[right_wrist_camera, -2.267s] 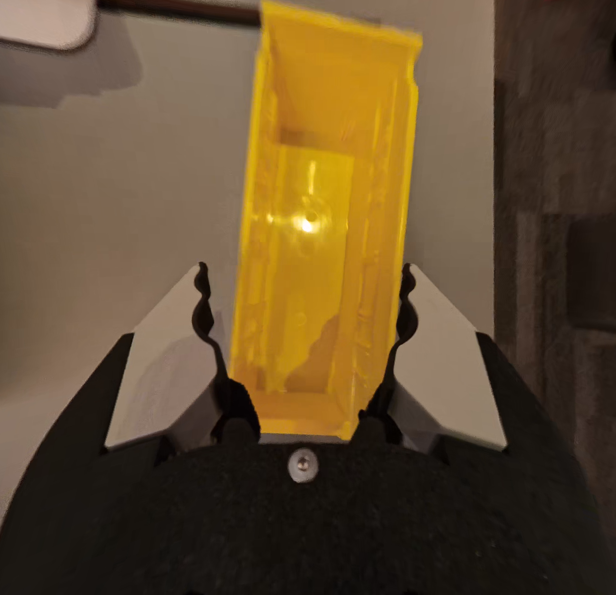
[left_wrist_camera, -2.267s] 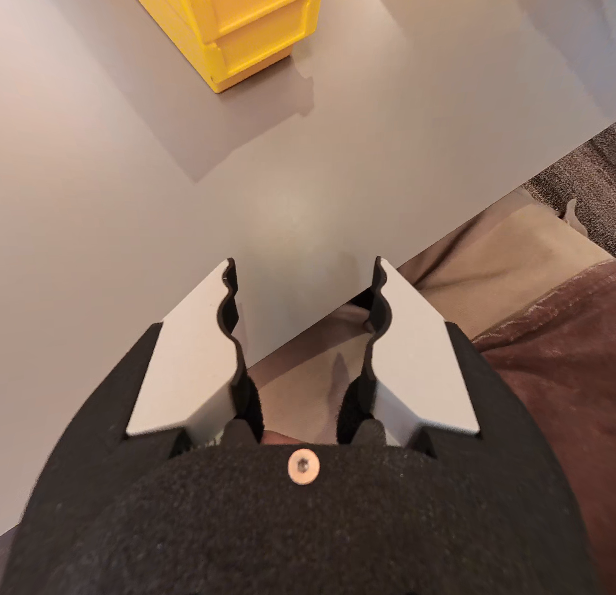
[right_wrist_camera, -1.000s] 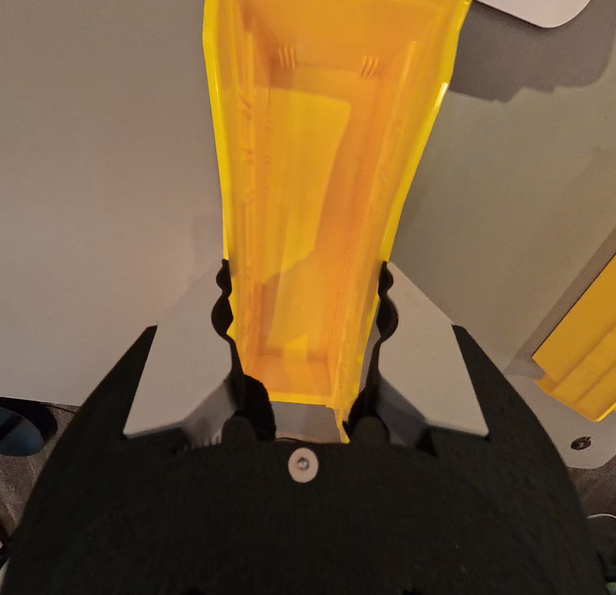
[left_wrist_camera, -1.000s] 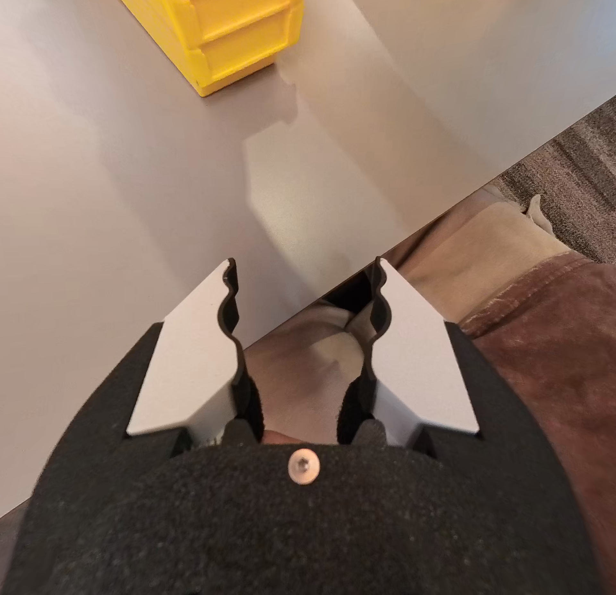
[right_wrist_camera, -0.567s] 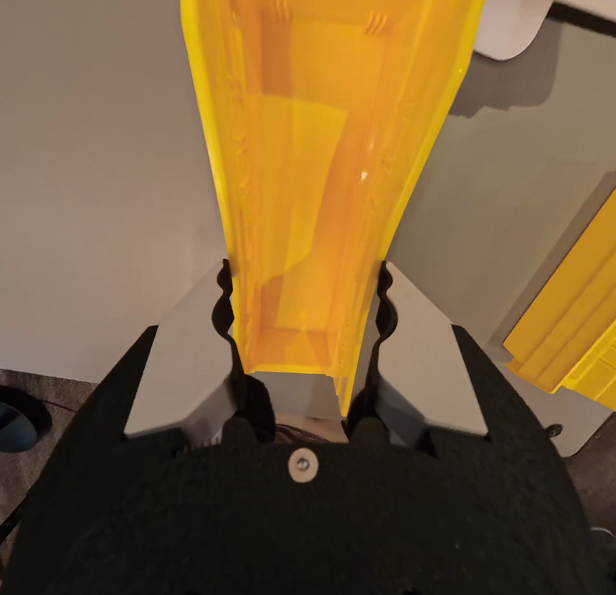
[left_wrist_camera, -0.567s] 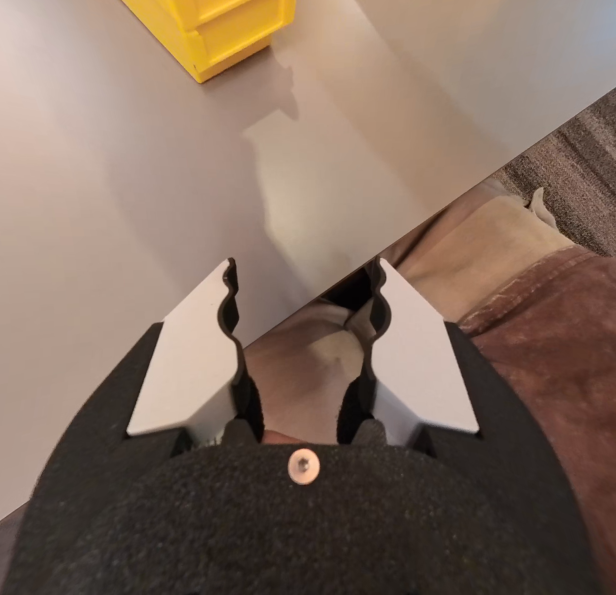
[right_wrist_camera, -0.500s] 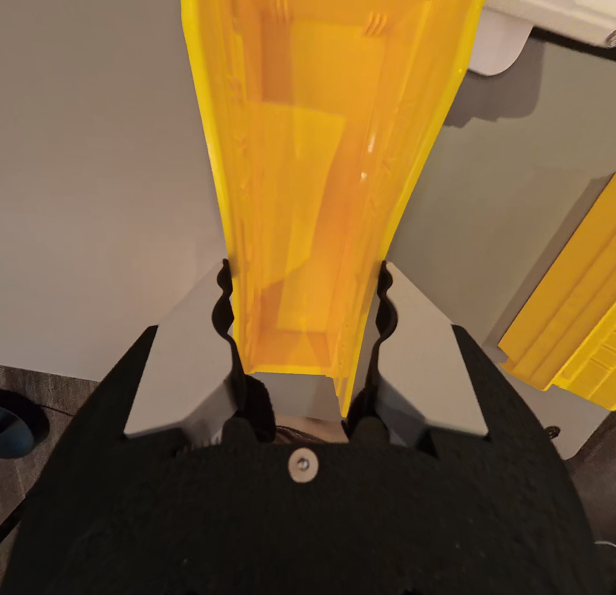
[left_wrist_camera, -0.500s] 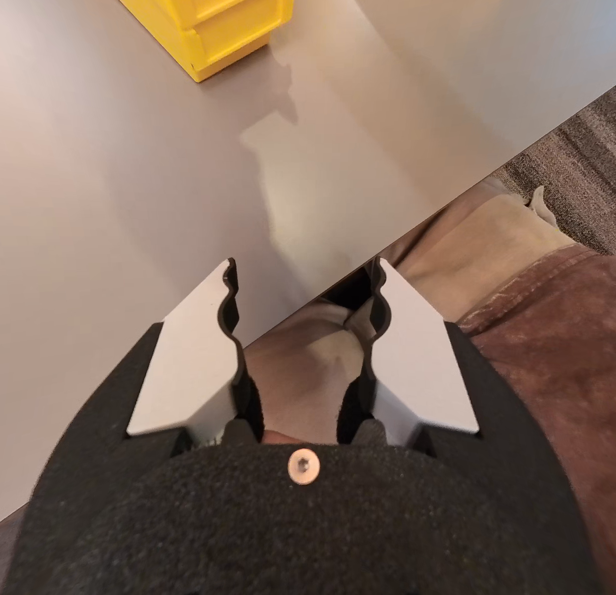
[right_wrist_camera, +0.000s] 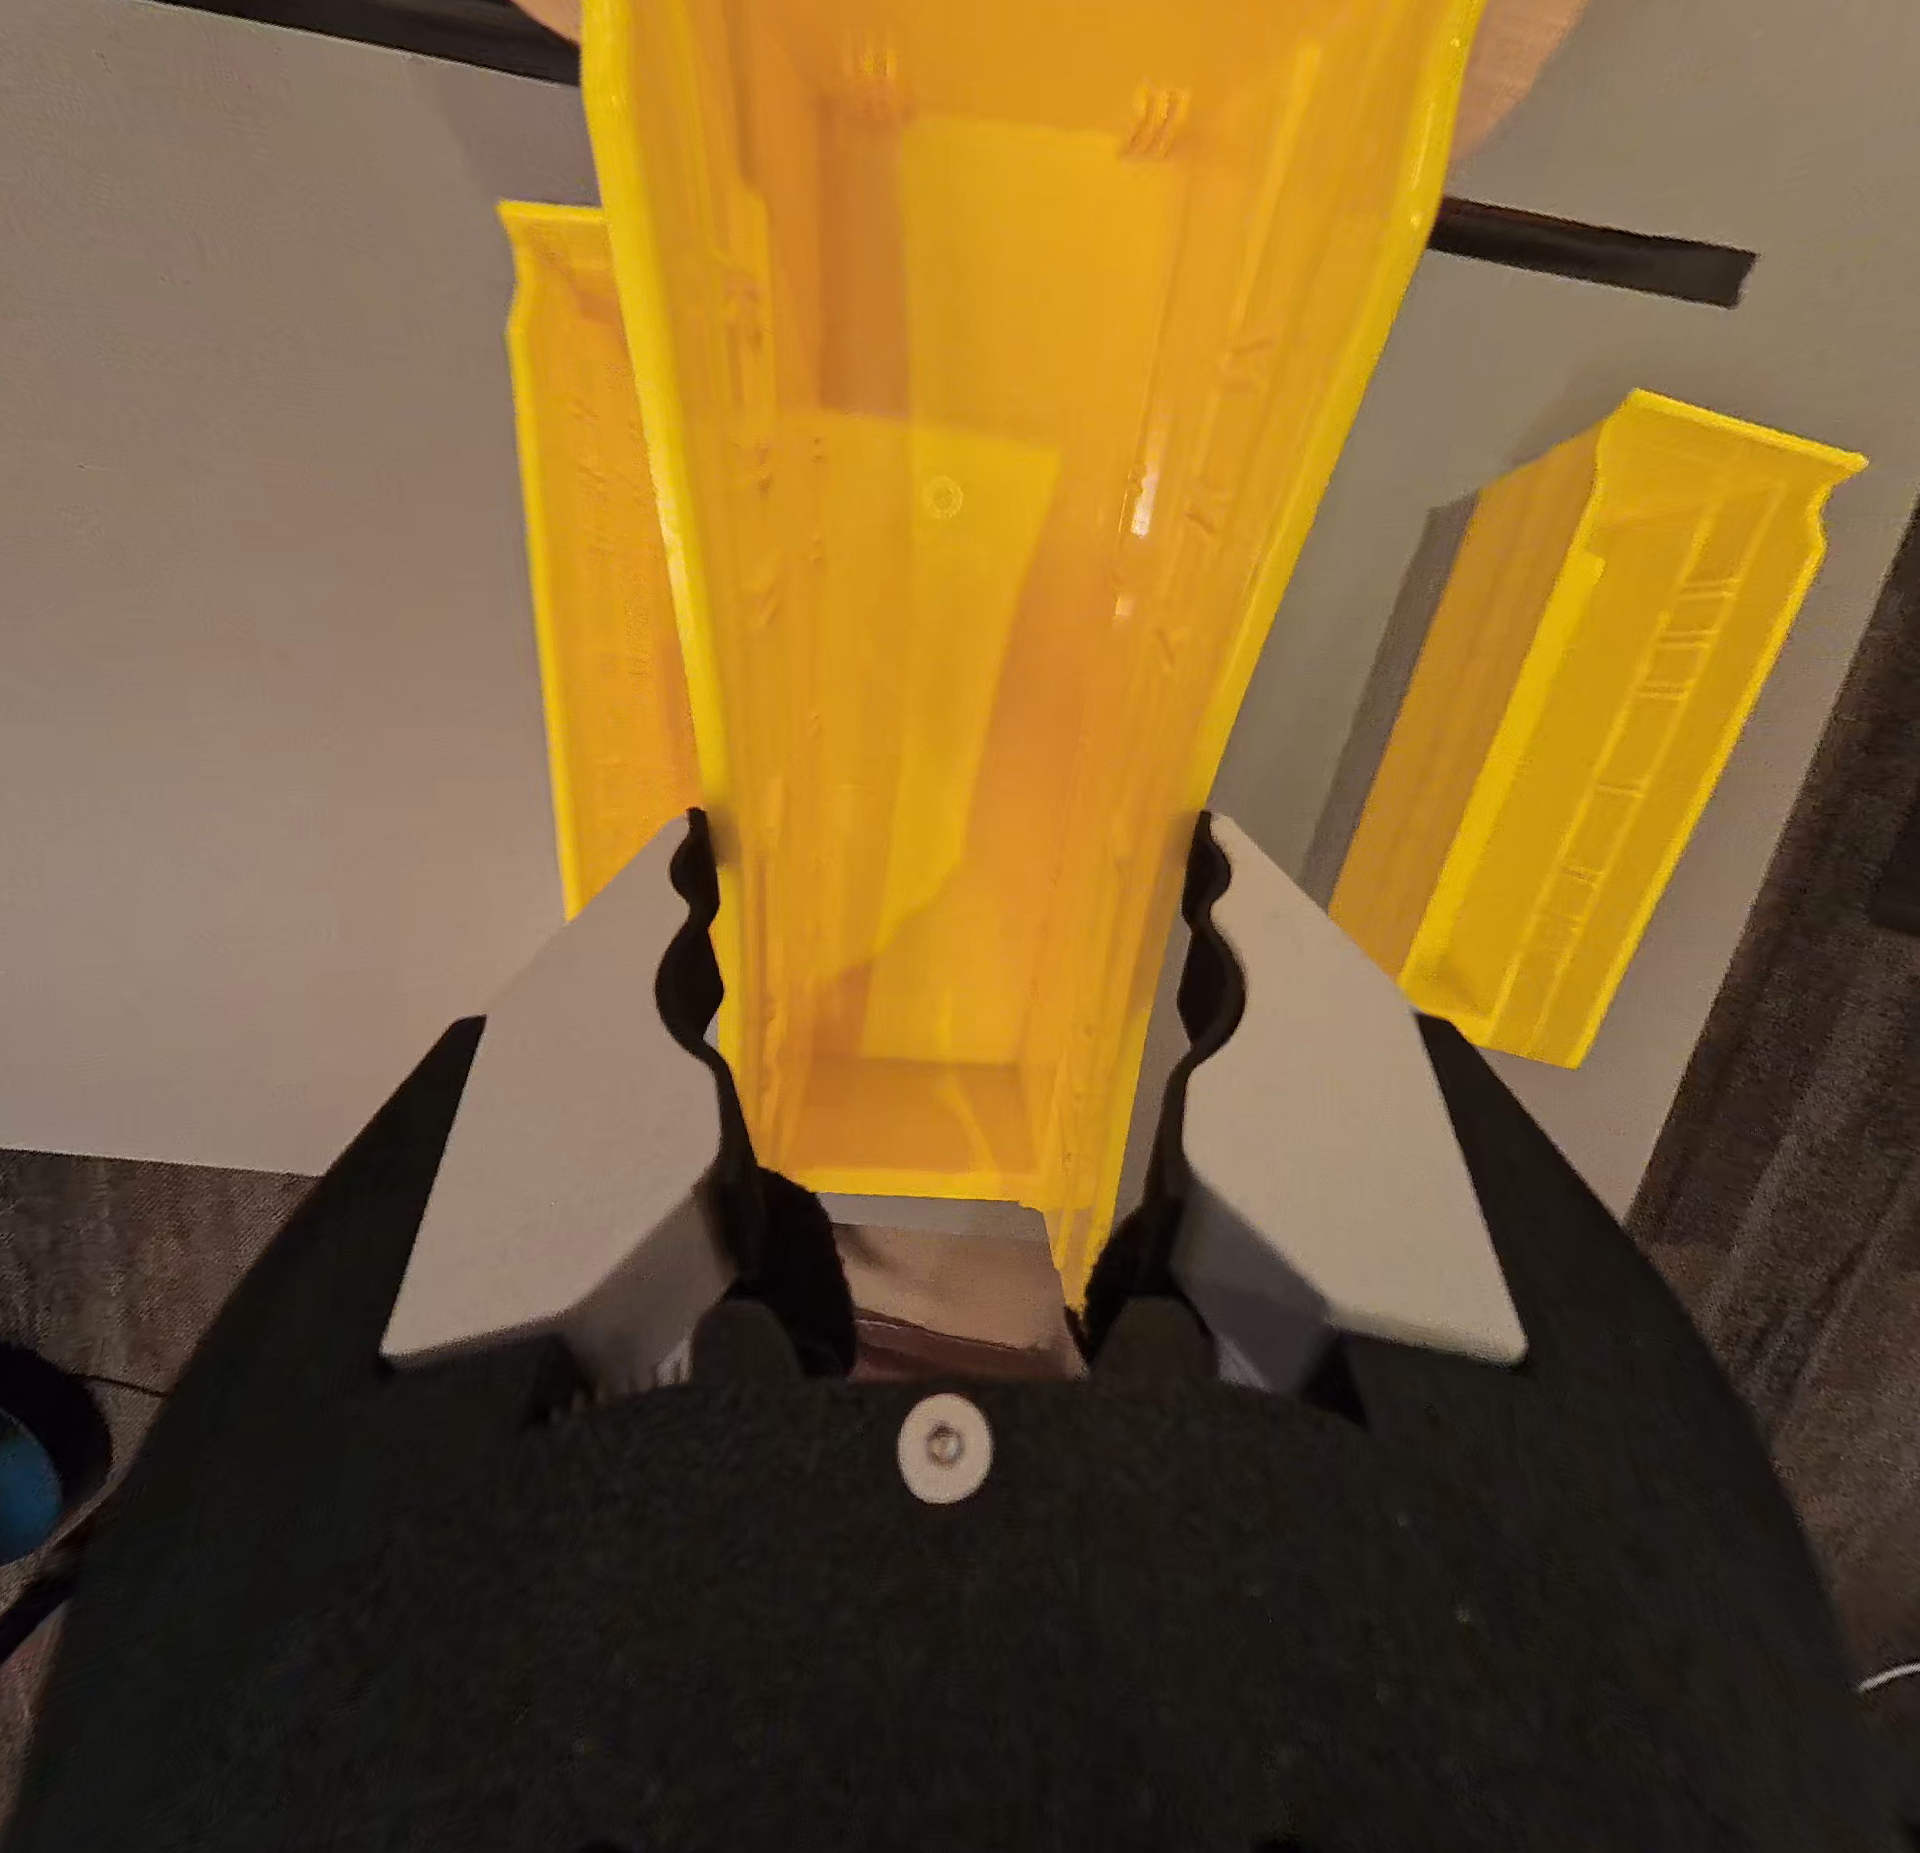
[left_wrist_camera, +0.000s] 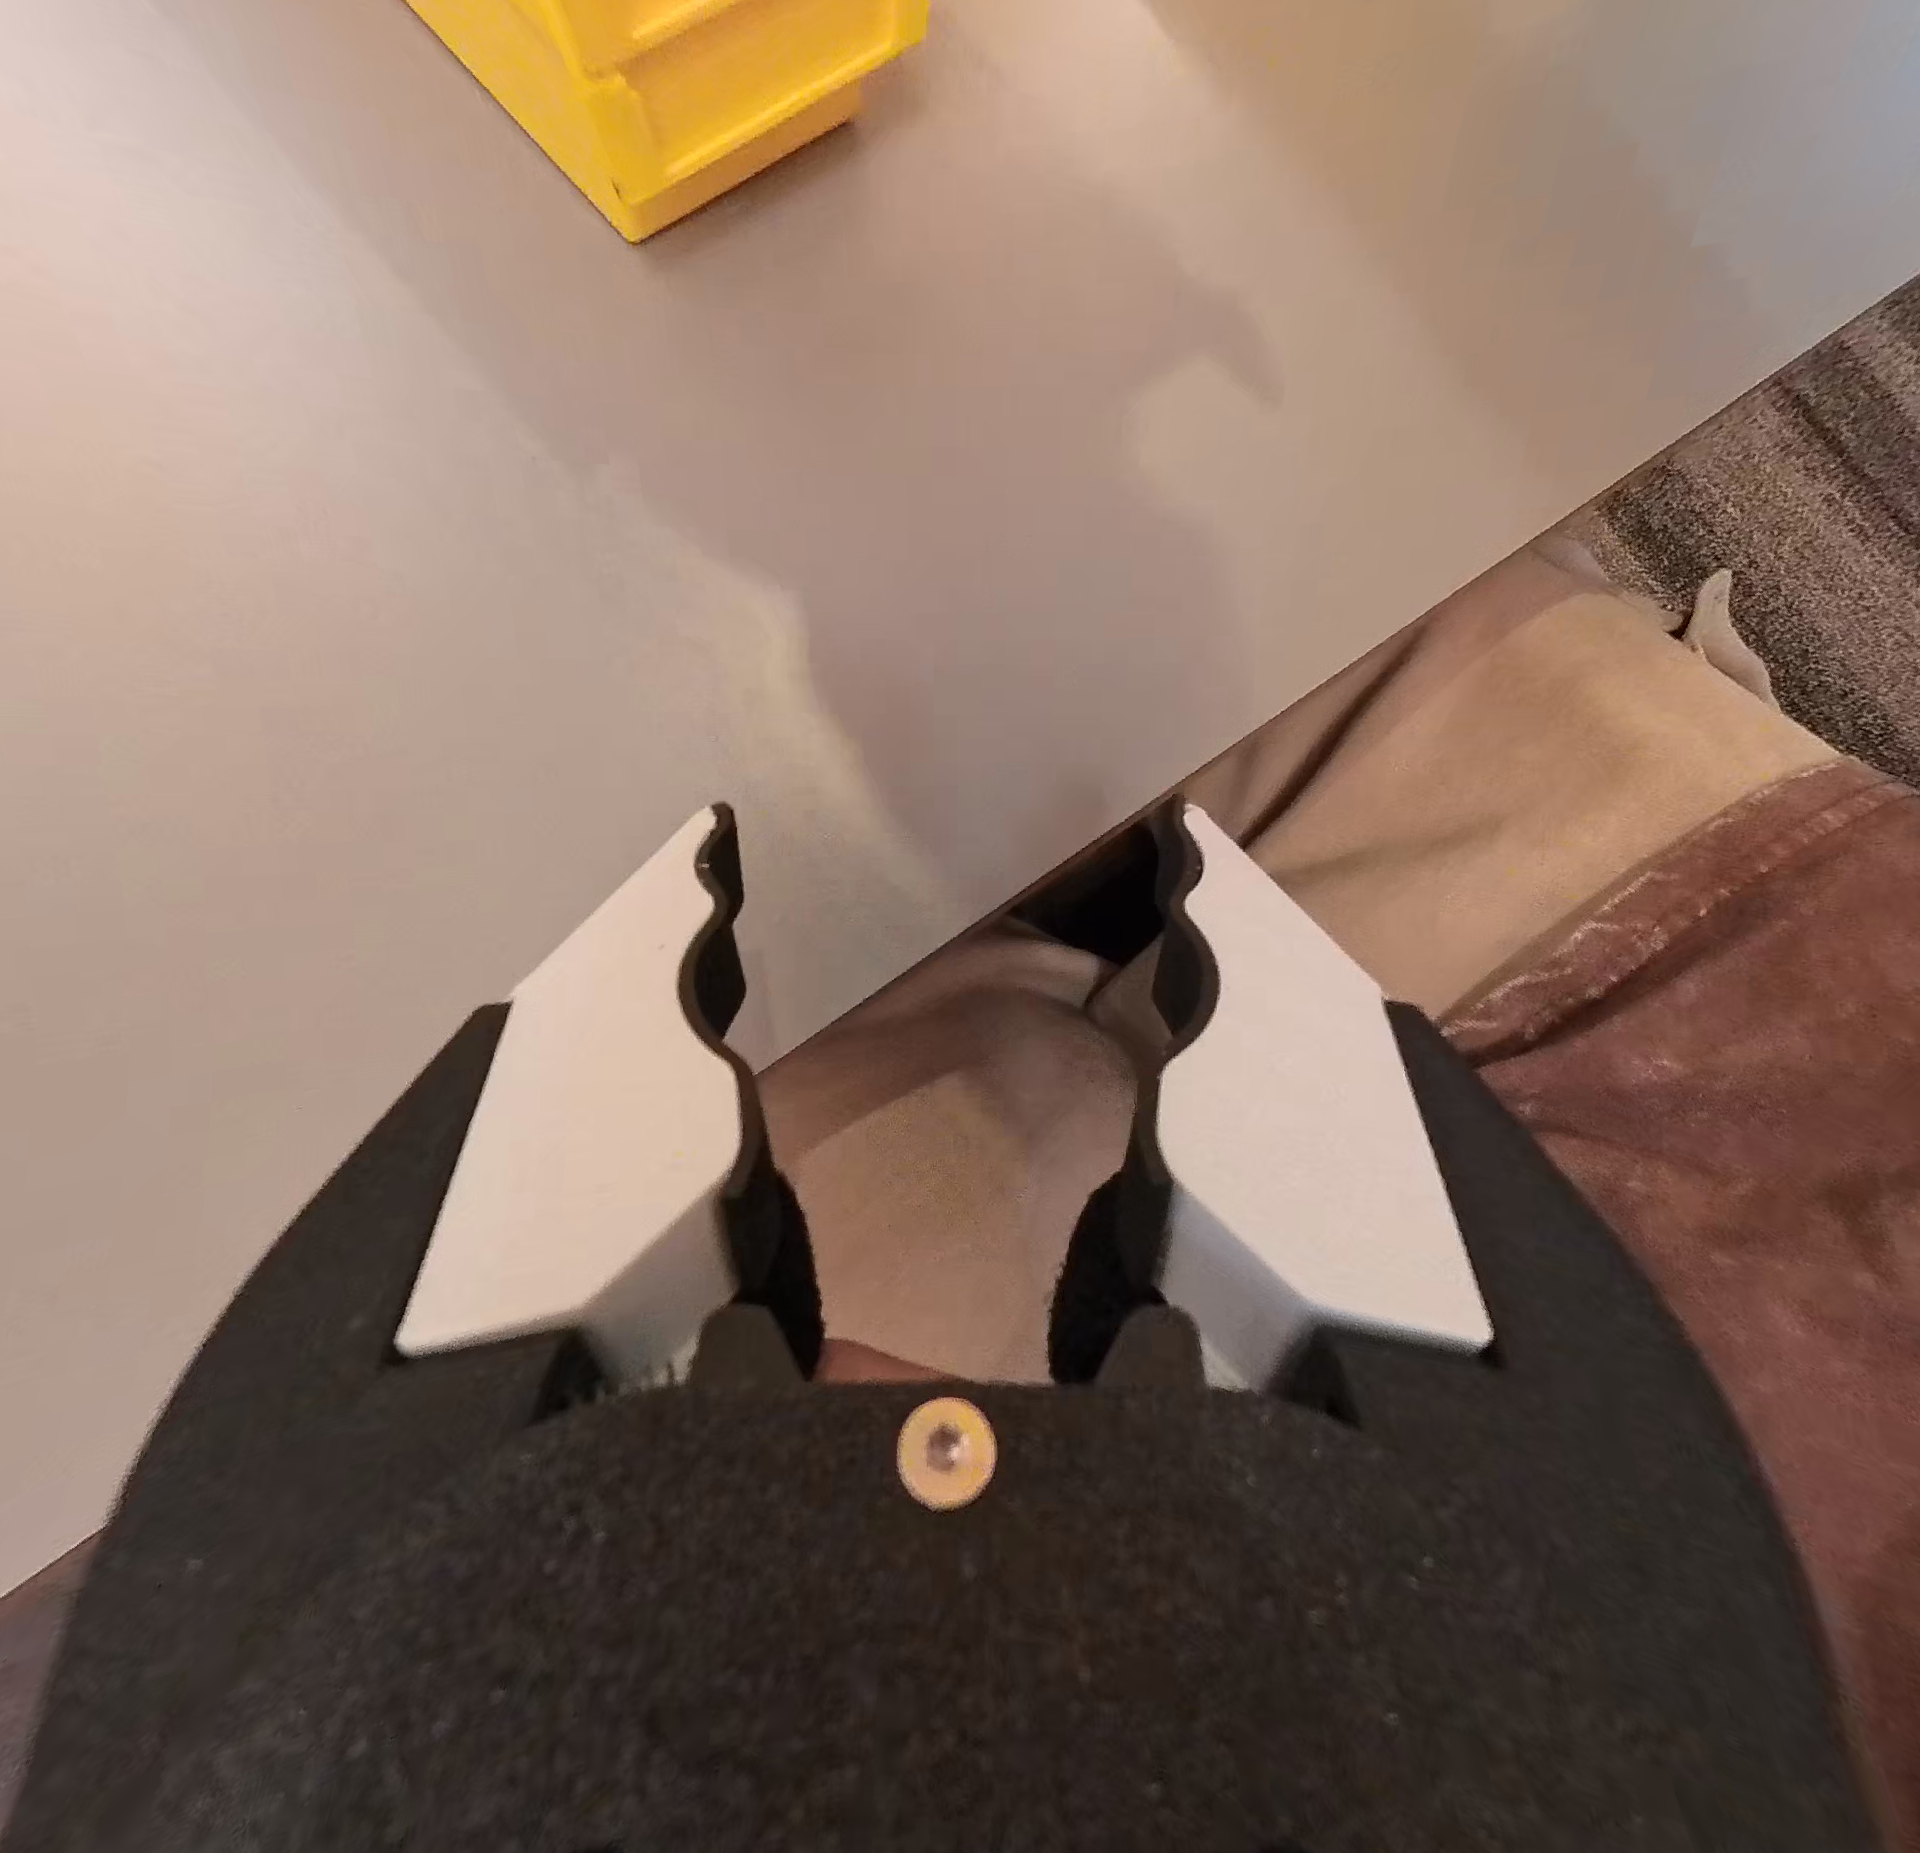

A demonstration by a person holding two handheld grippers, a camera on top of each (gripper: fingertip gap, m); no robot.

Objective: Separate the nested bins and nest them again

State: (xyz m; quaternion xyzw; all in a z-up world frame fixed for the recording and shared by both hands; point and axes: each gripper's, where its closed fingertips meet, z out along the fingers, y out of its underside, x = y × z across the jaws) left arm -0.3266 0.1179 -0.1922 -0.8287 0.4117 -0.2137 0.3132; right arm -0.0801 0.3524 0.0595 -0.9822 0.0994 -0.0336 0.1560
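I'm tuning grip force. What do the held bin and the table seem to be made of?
The held bin looks like glossy moulded yellow plastic: thin, slightly translucent walls, ribs, a bright glint. The table looks like matt grey laminate or painted board, smooth with soft reflections; which one is unclear.

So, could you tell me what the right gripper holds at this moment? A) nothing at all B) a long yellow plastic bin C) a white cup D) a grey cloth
B: the right gripper has its fingers closed against both side walls of the long yellow plastic bin.
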